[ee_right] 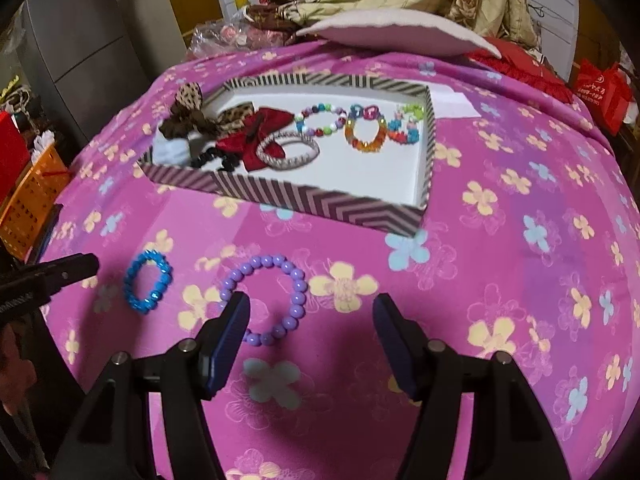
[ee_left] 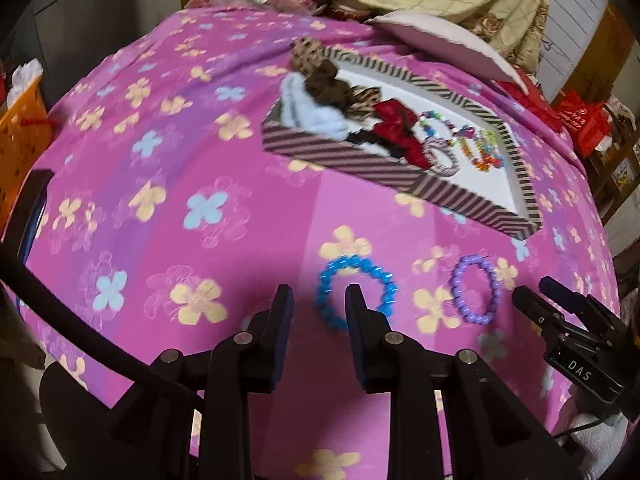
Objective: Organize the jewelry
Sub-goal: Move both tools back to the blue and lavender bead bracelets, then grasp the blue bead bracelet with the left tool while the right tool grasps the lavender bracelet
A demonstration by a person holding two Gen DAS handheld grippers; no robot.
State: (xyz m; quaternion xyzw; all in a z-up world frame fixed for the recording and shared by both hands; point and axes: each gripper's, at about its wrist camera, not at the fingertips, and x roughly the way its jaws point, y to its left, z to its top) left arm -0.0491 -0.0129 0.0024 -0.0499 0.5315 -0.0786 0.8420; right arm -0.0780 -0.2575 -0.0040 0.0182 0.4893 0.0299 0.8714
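Left tool (ee_left: 318, 306) parted over blue bracelet (ee_left: 354, 292), right tool (ee_right: 310, 322) wider beside purple bracelet (ee_right: 264, 300)

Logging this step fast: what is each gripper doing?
Left gripper: open, empty, by the blue bracelet.
Right gripper: open, empty, by the purple bracelet.

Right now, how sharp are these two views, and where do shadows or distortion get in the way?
Left wrist view: soft motion blur, fisheye bowing the striped box, the left tongs shadowing the blue bracelet. Right wrist view: a little crisper, dark vignetted corners, the right tongs shading the cloth by the purple bracelet.
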